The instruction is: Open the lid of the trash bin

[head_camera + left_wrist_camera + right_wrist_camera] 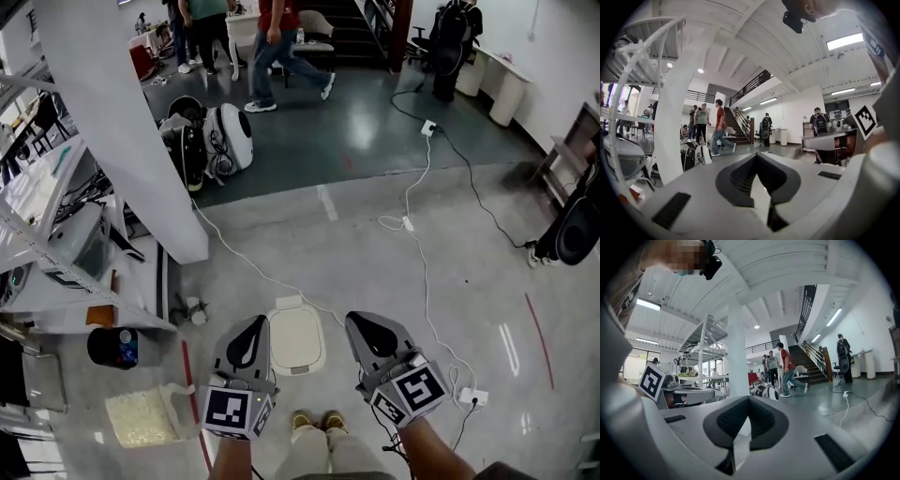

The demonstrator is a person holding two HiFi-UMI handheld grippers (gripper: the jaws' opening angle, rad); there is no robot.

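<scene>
Head view: white trash bin (pixel 295 339) sits on the floor (pixel 375 253), lid down, just ahead of the shoes (pixel 317 421) and between the left tongs (pixel 253 328) and right tongs (pixel 364 326), each carrying a black-and-white square marker. Left gripper view: left tongs (pixel 756 155) clenched tip to tip, gripping nothing, facing a staircase (pixel 740 127). Right gripper view: right tongs (pixel 747 398) clenched too, empty, white pillar (pixel 737 357) beyond.

left gripper (pixel 757 157) points level across a hall, jaws meeting at the tips, nothing between them; white pillar (pixel 677 131) rises at left; a walker (pixel 719 126) strides before stairs (pixel 740 129); a person (pixel 819 124) with backpack stands at right
</scene>
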